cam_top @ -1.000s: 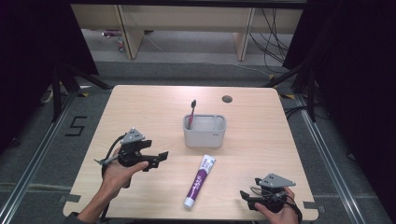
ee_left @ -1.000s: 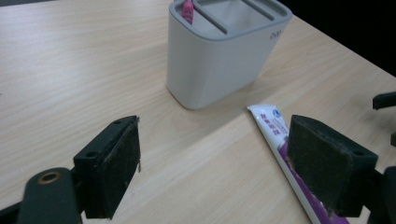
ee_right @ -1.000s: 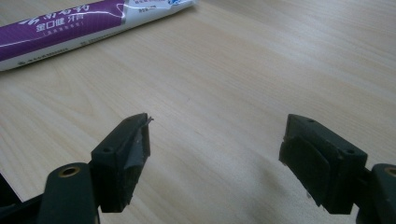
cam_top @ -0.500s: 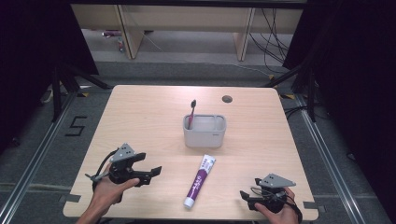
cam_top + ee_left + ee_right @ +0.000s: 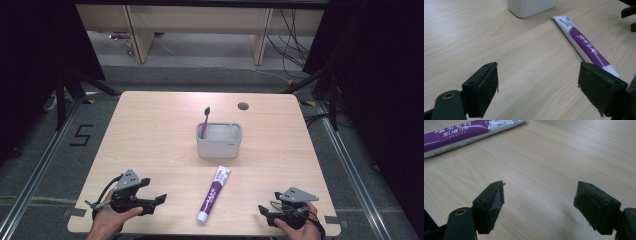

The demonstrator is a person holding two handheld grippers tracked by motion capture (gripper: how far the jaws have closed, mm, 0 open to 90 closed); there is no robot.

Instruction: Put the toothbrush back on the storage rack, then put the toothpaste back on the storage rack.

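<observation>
**Toothpaste tube waits between two spread grippers**

The toothpaste tube lies flat on the wooden table, near the front edge, between the two hands and just in front of the grey holder. The left gripper sits at the near left with its jaws spread wide and nothing between them. The right gripper rests at the near right, equally spread and empty.

To take the tube well, I would come at it across its width with the left gripper, which points toward it, and close on the purple middle rather than the thin crimped far end or the white cap end nearest the person.

The tube looks like soft, glossy plastic, flattened and likely to dent. The holder is a smooth, rounded box with a dark-headed toothbrush standing in it. The jaw pads look rough and dark.
</observation>
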